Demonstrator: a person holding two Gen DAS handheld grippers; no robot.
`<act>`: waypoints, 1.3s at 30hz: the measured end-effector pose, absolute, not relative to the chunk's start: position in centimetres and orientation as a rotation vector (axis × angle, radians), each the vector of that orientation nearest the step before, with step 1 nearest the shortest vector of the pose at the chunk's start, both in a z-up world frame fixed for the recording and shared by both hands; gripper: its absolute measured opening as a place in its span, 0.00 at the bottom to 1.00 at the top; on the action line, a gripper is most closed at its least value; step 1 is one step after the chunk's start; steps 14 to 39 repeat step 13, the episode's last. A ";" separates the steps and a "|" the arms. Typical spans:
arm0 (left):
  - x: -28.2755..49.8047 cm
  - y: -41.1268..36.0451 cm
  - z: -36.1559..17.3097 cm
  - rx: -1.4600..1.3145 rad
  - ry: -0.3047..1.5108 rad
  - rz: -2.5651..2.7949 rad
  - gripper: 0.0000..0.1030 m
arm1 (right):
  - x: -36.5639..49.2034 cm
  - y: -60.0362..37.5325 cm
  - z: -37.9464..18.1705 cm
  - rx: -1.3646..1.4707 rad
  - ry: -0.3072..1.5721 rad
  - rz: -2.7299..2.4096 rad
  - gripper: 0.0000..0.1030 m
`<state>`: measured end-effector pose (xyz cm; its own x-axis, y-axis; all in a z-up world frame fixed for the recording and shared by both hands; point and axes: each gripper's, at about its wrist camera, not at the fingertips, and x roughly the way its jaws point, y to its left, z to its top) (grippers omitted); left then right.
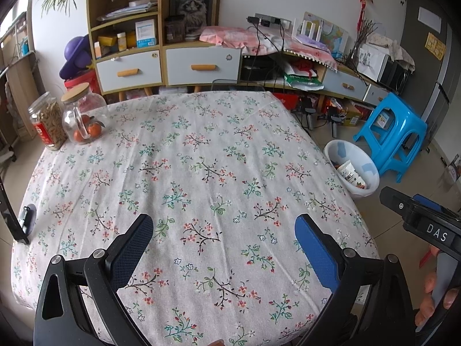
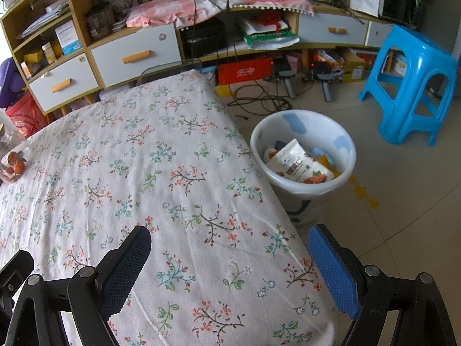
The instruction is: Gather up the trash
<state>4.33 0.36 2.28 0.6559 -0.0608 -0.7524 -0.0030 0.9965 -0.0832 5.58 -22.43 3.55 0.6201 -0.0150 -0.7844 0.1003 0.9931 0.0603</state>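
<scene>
Both my left gripper point(image 1: 224, 248) and right gripper point(image 2: 230, 262) hang empty, jaws wide, above the bare tabletop point(image 1: 201, 150). The trash bin point(image 2: 302, 121), wrappers inside, stands on the floor nearer my right.

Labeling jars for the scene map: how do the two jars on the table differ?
The left jar has a red label and is packed with brown, stick-like pieces; no lid shows on it. The right jar has a wooden lid and a handle, no label, and holds a few oranges, mostly empty. Both are clear, upright and side by side at the far left of the table.
</scene>
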 end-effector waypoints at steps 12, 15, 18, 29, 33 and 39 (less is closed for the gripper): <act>6.0 0.9 0.9 -0.075 0.971 -0.002 0.97 | 5.5 -22.5 3.5 0.117 0.906 -0.076 0.90; 6.7 0.9 0.8 -0.066 0.990 -0.001 0.97 | 5.6 -22.6 3.4 0.117 0.915 -0.083 0.91; 6.7 0.9 0.8 -0.066 0.990 -0.001 0.97 | 5.6 -22.6 3.4 0.117 0.915 -0.083 0.91; 6.7 0.9 0.8 -0.066 0.990 -0.001 0.97 | 5.6 -22.6 3.4 0.117 0.915 -0.083 0.91; 6.7 0.9 0.8 -0.066 0.990 -0.001 0.97 | 5.6 -22.6 3.4 0.117 0.915 -0.083 0.91; 6.7 0.9 0.8 -0.066 0.990 -0.001 0.97 | 5.6 -22.6 3.4 0.117 0.915 -0.083 0.91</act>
